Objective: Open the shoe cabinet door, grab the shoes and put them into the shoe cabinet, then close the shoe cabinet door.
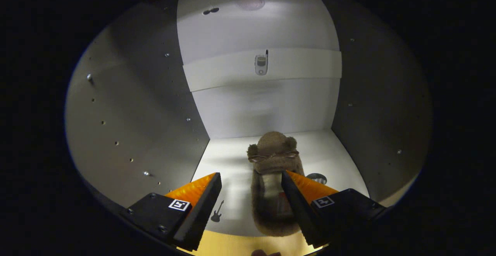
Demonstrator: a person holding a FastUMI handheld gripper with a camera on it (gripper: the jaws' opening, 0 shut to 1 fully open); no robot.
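A brown fuzzy slipper (271,194) with small ears and a pair of glasses on its toe lies on the white floor (228,159) inside the shoe cabinet, toe pointing toward the back wall. My gripper (251,177) is open and reaches into the cabinet. The slipper lies between the fingers, up against the right finger (296,198). A gap of bare floor separates it from the left finger (205,198). Neither finger presses on it.
Grey side walls (143,104) with small holes and screws close in left and right. The white back wall (263,108) carries a white cross strip (302,66). The floor's front edge (232,244) lies under the fingers.
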